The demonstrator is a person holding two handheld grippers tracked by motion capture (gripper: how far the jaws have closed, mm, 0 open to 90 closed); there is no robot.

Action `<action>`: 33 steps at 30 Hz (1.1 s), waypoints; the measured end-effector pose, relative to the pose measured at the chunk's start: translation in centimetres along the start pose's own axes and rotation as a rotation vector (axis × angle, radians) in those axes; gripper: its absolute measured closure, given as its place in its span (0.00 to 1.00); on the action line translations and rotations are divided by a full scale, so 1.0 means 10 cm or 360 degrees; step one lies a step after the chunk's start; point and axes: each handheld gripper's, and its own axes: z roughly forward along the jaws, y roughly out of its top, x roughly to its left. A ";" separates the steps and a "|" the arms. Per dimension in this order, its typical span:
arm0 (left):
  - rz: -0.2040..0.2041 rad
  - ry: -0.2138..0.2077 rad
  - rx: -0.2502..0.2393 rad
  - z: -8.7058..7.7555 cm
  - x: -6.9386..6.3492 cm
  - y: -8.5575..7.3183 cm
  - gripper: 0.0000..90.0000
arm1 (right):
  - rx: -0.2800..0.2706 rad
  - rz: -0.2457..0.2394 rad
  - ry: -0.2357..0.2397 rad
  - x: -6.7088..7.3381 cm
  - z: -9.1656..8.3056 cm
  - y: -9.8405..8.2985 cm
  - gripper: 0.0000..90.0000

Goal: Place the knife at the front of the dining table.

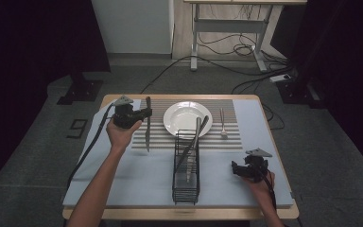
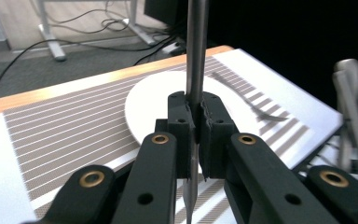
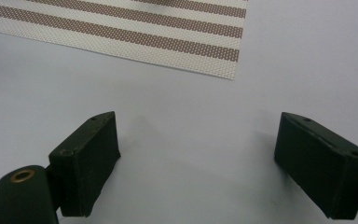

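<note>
steel table knife [image 2: 196, 56] clamped between the jaws of left gripper [image 1: 133, 115], blade hanging down over striped placemat [image 1: 160, 137], just left of white plate [image 1: 182, 118]. looks like a place setting under way, knife step in hand; fork [image 1: 222, 124] already lying right of plate. next move probably calls for lowering knife flat beside plate, parallel to its rim, then easing jaws apart. black wire cutlery rack [image 1: 186, 165] standing near front of plate, more utensils leaning inside. right gripper [image 1: 246, 169] low over pale cloth [image 3: 177, 93], jaws wide apart, holding nothing. wooden desk [image 1: 179, 97] under cloth; grey carpet, trailing cables and another desk frame beyond.
</note>
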 end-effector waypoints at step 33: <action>-0.0308 0.0103 0.0188 0.78 0.70 0.03 0.91 | 0.0001 0.0007 0.0003 0.00 0.00 0.00 0.15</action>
